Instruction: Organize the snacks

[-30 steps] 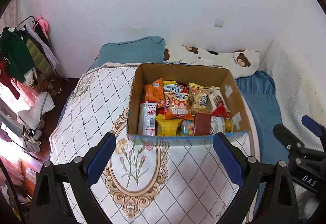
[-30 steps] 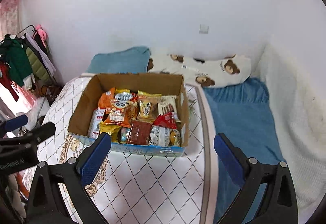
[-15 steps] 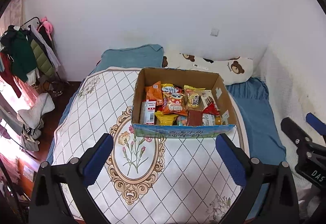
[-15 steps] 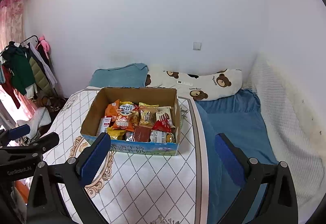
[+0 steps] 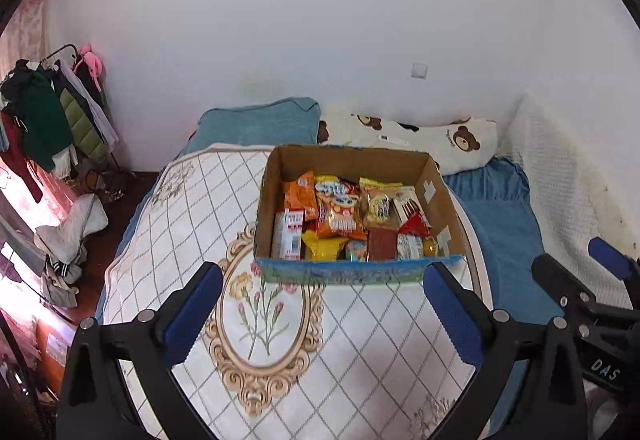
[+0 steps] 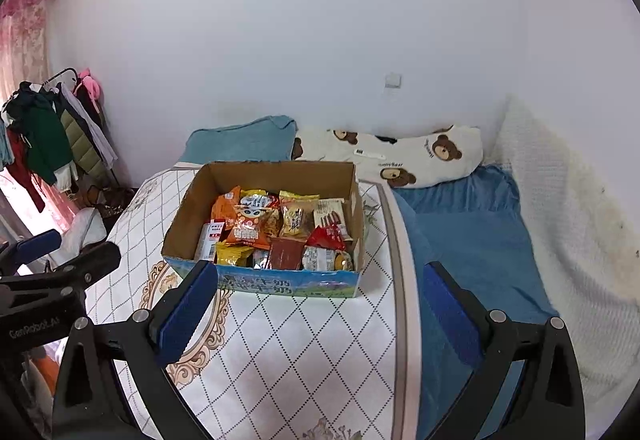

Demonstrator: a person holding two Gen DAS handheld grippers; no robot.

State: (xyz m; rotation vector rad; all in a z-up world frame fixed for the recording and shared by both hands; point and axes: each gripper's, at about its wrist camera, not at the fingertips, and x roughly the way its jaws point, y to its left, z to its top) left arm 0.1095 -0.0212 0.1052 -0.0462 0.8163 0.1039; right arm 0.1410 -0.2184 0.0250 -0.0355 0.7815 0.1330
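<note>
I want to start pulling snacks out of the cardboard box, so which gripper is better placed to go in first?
Probably left. The left gripper is open and lined up with the cardboard box, which sits centred between its fingers. The right gripper, also open, has the box off to its left.

- Your snack box (image 5: 362,274) sits on the quilt (image 5: 192,208), packets (image 5: 340,216) inside.
- Pillows (image 5: 440,144) lie behind it.
- The clothes rack (image 5: 48,120) stands far left.
</note>
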